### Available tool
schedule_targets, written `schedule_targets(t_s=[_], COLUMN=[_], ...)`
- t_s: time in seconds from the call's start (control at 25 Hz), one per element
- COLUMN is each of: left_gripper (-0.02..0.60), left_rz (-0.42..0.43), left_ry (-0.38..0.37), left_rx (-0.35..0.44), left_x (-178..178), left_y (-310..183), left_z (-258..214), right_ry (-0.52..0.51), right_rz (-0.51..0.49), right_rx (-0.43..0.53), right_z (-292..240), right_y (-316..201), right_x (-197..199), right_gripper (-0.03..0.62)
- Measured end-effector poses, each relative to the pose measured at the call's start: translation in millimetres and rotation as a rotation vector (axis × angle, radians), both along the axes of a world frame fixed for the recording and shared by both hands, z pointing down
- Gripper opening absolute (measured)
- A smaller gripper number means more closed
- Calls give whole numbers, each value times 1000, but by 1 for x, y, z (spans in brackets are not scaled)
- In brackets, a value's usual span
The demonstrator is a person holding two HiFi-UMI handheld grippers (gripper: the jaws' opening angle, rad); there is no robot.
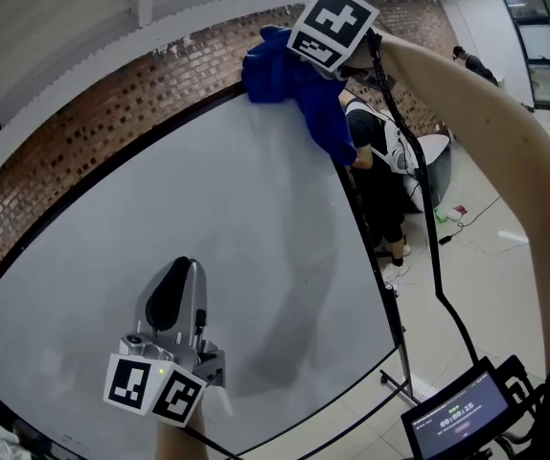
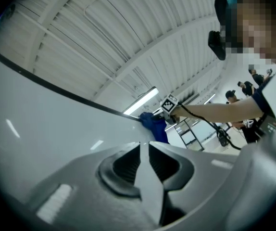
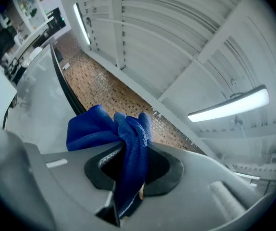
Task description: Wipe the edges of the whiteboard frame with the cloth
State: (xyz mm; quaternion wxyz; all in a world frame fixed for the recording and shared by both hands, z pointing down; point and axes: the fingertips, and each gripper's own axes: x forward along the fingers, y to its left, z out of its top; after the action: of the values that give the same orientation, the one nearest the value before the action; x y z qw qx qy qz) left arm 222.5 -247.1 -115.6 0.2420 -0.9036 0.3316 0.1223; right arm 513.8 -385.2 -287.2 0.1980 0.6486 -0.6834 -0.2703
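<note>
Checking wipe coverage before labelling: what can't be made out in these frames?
- Head view: the cloth covers the top right corner of the whiteboard frame, so contact there is unseen.
- Head view: the frame's left end runs off the picture edge.
- Head view: the readout on the screen is too small to read.
- Right gripper view: the cloth fills the jaws of the right gripper, hiding the pads.

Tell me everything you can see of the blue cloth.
The blue cloth looks like soft, nubbly microfibre, bunched and crumpled. The right claw is shut on its middle, so folds bulge ahead and a tail hangs down. It sits at the upper right corner of the whiteboard, over its black frame.
</note>
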Motion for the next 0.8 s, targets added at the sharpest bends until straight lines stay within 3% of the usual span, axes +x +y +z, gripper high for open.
schedule_targets(t_s=[0.2, 0.28, 0.44, 0.56, 0.8], left_gripper=[49, 49, 49, 49, 49], left_rz=[10, 20, 40, 57, 66], left_ry=[7, 2, -8, -21, -41], left_rx=[-79, -106, -145, -168, -205], left_x=[-1, 2, 4, 5, 8], left_y=[-4, -3, 2, 7, 8], left_z=[9, 11, 15, 17, 17], right_ry=[-423, -538, -683, -771, -823], right_rz=[-259, -341, -484, -585, -619], right_rx=[101, 104, -5, -5, 8], right_z=[-4, 5, 51, 75, 88], right_y=[8, 7, -6, -1, 7], right_x=[1, 3, -7, -17, -29], right_gripper=[77, 77, 77, 77, 77])
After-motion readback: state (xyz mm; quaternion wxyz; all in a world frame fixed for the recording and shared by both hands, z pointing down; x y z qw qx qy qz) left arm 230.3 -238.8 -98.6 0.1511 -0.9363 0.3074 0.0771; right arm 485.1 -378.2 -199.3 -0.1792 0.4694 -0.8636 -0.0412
